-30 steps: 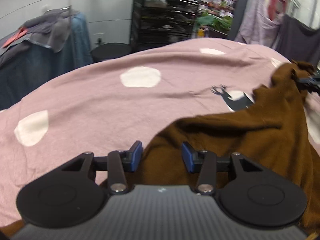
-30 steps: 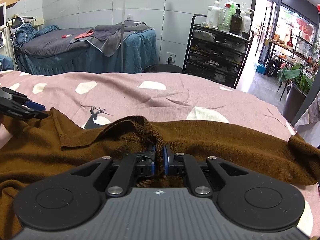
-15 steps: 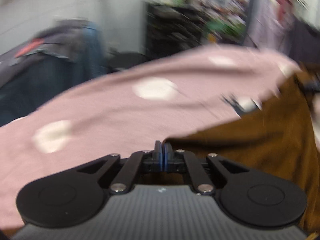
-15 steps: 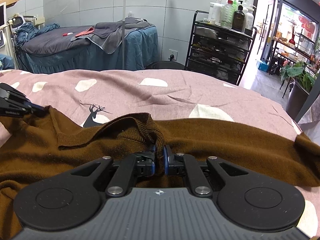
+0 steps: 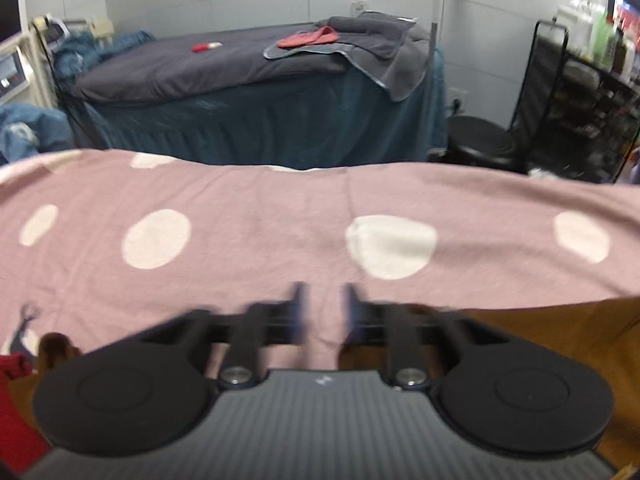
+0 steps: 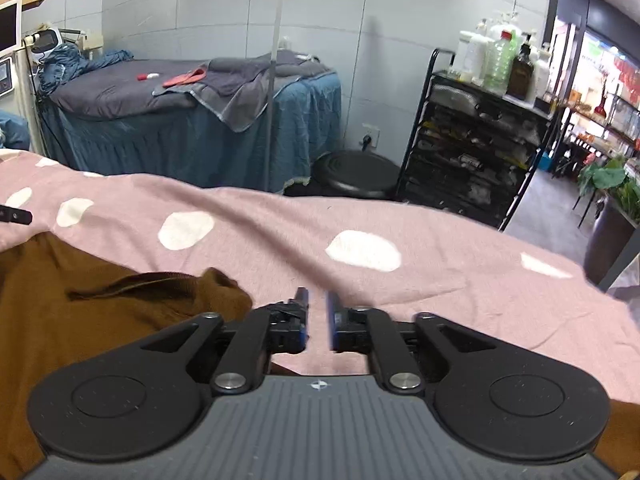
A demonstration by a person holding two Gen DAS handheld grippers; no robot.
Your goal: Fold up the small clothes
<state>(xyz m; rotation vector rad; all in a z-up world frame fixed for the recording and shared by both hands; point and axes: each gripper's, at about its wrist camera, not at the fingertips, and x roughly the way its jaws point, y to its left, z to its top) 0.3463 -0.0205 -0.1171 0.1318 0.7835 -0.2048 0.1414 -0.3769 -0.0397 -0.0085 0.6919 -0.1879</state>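
A brown knit garment (image 6: 100, 312) lies on the pink spotted sheet (image 6: 440, 280), to the left of and below my right gripper (image 6: 317, 300). That gripper's jaws are opening, with only the sheet showing in the narrow gap between them. In the left wrist view the same brown garment (image 5: 540, 332) shows at the lower right, under the body of my left gripper (image 5: 323, 300). The left jaws are opening too, blurred, with bare pink sheet (image 5: 260, 220) between them. The tip of the left gripper (image 6: 16, 215) appears at the far left edge of the right wrist view.
A red cloth (image 5: 16, 400) lies at the lower left beside a brown scrap (image 5: 56, 344). Beyond the bed stand a blue-skirted massage table (image 6: 180, 128), a black round stool (image 6: 356, 172) and a black trolley (image 6: 472, 152) carrying bottles. A lamp pole (image 6: 274, 80) rises behind the bed.
Both grippers have let go of the brown garment and their jaws have parted. The left view has swung round onto the sheet and massage table. The right gripper moved right, off the garment's fold.
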